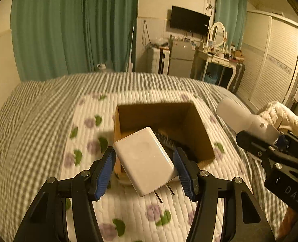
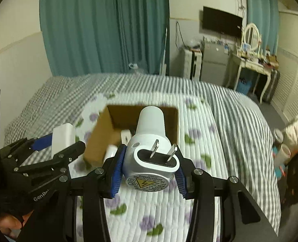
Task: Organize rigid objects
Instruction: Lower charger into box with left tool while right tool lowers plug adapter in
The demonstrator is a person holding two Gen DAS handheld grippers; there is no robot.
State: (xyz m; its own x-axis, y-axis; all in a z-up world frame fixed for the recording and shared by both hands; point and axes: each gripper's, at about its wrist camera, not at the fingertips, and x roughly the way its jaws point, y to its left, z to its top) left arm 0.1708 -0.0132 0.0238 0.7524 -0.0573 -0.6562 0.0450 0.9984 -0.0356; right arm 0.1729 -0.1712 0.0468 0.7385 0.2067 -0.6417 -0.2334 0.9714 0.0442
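With the left gripper clamped on the white flat charger and the right gripper on the round white plug-in device — both above the cardboard box on the bed — I'd lower each well inside the walls, one at a time, before releasing.

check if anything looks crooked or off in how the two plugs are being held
The flat white charger sits skewed in the left gripper, twisted diagonally between the blue pads with its prongs pointing back at the camera. The right gripper holds the round plug-in device fairly straight. Nothing looks damaged.
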